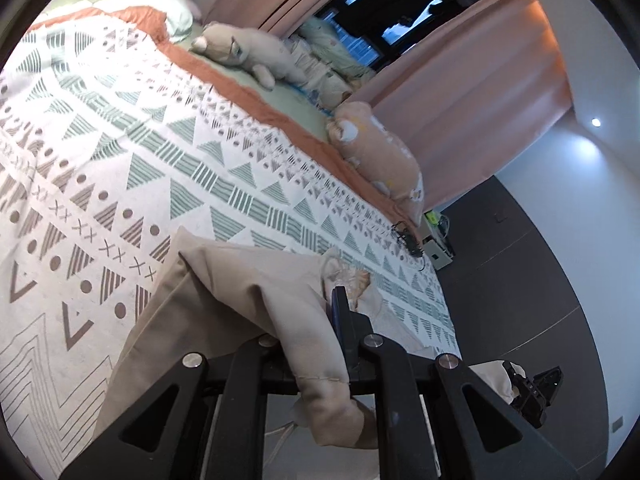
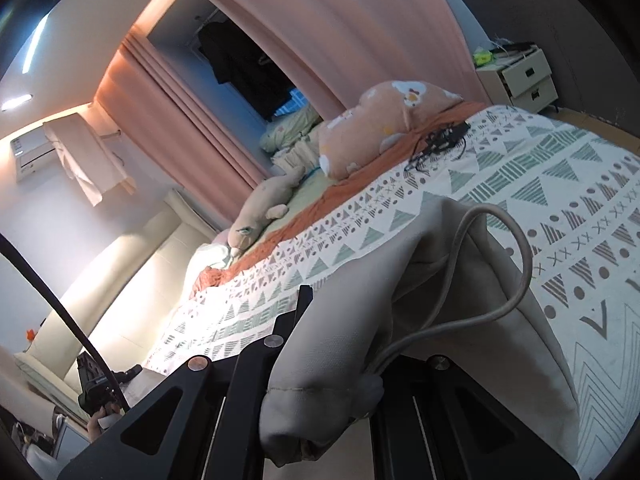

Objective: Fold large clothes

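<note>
A beige garment (image 1: 240,292) with a drawstring lies over the near edge of the patterned bedspread (image 1: 120,140). My left gripper (image 1: 320,320) is shut on a bunched fold of it; the cloth drapes over and hides one finger. In the right wrist view the same beige garment (image 2: 400,280) rises from the bedspread (image 2: 560,184) into my right gripper (image 2: 320,332), which is shut on its hem, with a loop of drawstring (image 2: 520,248) hanging beside. Each gripper shows small in the other's view: the right gripper (image 1: 532,392) and the left gripper (image 2: 100,388).
Plush toys (image 1: 248,52) and an orange pillow (image 1: 384,152) lie along the far side of the bed. A black cable tangle (image 2: 440,144) sits on the bedspread. Pink curtains (image 1: 460,72) hang behind; a white nightstand (image 2: 524,76) stands past the bed.
</note>
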A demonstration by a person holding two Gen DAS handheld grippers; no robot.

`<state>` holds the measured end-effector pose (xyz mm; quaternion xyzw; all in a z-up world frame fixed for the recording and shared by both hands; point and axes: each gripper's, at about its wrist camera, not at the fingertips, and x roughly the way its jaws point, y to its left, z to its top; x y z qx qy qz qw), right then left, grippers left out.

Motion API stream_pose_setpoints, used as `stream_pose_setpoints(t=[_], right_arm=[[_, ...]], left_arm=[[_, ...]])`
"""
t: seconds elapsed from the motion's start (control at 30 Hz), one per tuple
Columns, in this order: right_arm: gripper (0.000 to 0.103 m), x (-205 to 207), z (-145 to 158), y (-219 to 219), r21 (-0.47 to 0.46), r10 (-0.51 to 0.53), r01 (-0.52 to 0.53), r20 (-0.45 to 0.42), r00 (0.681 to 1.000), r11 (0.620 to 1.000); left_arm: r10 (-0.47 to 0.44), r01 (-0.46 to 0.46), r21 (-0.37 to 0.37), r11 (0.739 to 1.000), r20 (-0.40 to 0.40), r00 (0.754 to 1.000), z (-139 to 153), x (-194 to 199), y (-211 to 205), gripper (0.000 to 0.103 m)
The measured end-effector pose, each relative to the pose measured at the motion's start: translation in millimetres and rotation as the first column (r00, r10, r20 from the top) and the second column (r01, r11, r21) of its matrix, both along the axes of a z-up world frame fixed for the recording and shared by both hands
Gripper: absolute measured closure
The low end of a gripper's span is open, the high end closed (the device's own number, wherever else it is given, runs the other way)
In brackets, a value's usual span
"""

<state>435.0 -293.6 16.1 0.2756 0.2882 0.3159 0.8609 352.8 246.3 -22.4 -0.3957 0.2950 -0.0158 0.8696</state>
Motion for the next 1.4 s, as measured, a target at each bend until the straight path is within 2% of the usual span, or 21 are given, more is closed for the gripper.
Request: stream_pose_setpoints(t=[0.3,0.5,0.57,0.63,0.7,0.73,0.77,0.83,1.13,1.27,1.4], right_arm=[[0.100,50.8,-20.6,38.6,-0.051,-0.039,0.032,-0.136,0.990,0.998],[0.099,73.6,-34.4,63.3,-0.101,-0.095,0.075,-0.213,0.973,0.992],[0.098,77.4,-38.0,70.3,-0.112,-0.105,0.080,-0.231,0.967,0.990],[0.093,77.3,-39.7,76.4,-0.121,-0.105,0.078,-0.242,0.965,0.990],[0.084,78.0,-39.9,81.3,-0.130,-0.101,0.070,-0.247,0.964,0.989],[0.071,78.7,-38.6,83.9,-0.137,-0.101,0.069,-0.247,0.964,0.988],[0.039,82.8,-38.9,86.0,-0.148,-0.108,0.073,-0.245,0.964,0.986],[0.000,80.9,-31.6,86.5,-0.147,-0.112,0.079,-0.230,0.967,0.986],[0.000,54.8,-3.4,84.2,-0.197,-0.096,0.058,-0.186,0.978,0.979],[0.000,29.6,17.1,100.2,-0.275,-0.073,0.034,-0.134,0.988,0.961],[0.000,11.0,29.6,123.4,-0.317,-0.030,-0.010,-0.120,0.992,0.948]], left_arm=[[-0.001,0.008,0.046,0.999,-0.152,0.988,-54.2,56.2,8.0,0.090],[0.004,0.012,0.064,0.998,-0.250,0.968,-88.3,87.9,14.7,0.086],[0.002,0.015,0.061,0.998,-0.269,0.963,-98.8,95.6,15.4,0.070],[0.000,0.016,0.056,0.998,-0.271,0.963,-106.1,101.5,14.9,0.001],[-0.009,0.024,0.056,0.998,-0.265,0.964,-108.7,106.0,12.3,0.000],[-0.014,0.032,0.063,0.998,-0.267,0.964,-108.9,107.7,10.1,0.000],[-0.019,0.038,0.068,0.997,-0.268,0.963,-108.0,108.6,7.8,0.000],[-0.022,0.046,0.083,0.996,-0.271,0.962,-105.3,109.4,4.8,0.000],[0.038,-0.006,0.141,0.990,-0.223,0.974,-74.4,69.5,11.6,0.000],[0.052,-0.020,0.160,0.987,-0.200,0.978,-61.8,39.0,17.4,0.000],[0.068,-0.036,0.183,0.982,-0.172,0.983,-51.8,5.7,21.2,0.000]])
